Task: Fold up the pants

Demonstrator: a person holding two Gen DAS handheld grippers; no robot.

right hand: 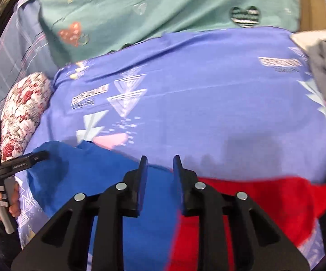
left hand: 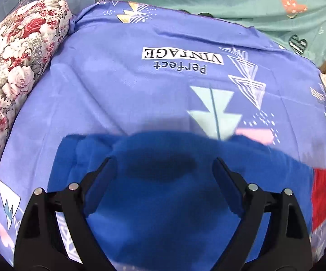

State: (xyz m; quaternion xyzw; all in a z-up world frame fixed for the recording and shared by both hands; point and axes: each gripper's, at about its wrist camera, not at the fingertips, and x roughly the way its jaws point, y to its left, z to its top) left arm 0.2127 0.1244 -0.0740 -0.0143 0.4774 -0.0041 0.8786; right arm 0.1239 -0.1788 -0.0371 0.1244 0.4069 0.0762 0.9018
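Working early in the fold: my left gripper gapes wide above the blue-and-red pants, my right gripper is narrow, holding nothing I can see. Pants lie bunched at the near edge of the purple bedsheet; folding mostly remains.

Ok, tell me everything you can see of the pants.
The pants are soft, fleece-like fabric in two colours, blue on the left and red on the right. They lie spread on a purple printed sheet, their far edge rumpled. The left gripper hovers wide open above the blue part; the right gripper, jaws slightly apart, sits where blue meets red. Whether either touches the fabric cannot be told.
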